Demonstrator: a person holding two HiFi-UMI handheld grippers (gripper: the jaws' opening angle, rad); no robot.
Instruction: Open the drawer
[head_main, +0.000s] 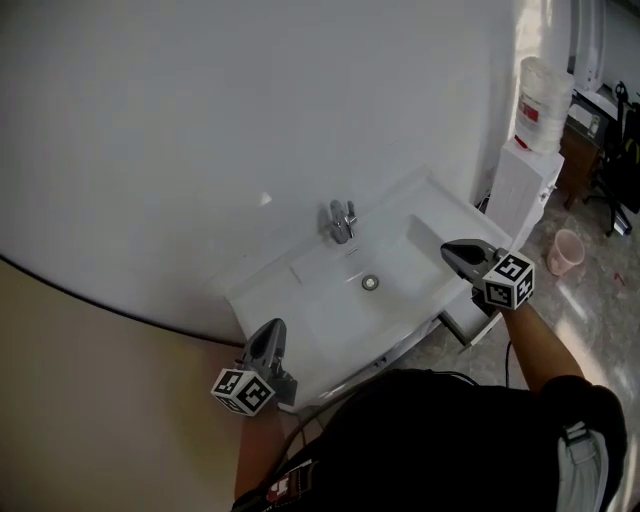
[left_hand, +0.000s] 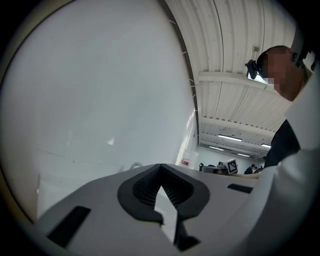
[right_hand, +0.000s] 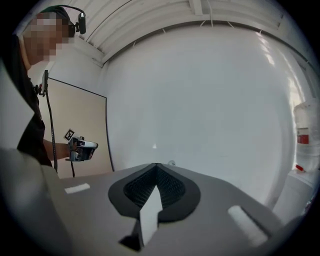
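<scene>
In the head view a white washbasin (head_main: 330, 300) stands against the white wall, with a chrome tap (head_main: 342, 220) and a drain (head_main: 370, 283). Below its right front corner a white drawer (head_main: 462, 322) juts out a little from the cabinet. My right gripper (head_main: 455, 250) hovers over the basin's right end, just above that drawer, shut and empty. At the basin's left front corner my left gripper (head_main: 270, 335) is also shut and holds nothing. Both gripper views look level at the bare wall, past the left gripper (left_hand: 160, 170) and the right gripper (right_hand: 156, 167).
A narrow white cabinet (head_main: 525, 185) stands right of the basin with a white jug (head_main: 543, 105) with a red label on top. A pink bucket (head_main: 565, 250) sits on the floor beyond it. A beige wall panel (head_main: 100, 400) lies to the left.
</scene>
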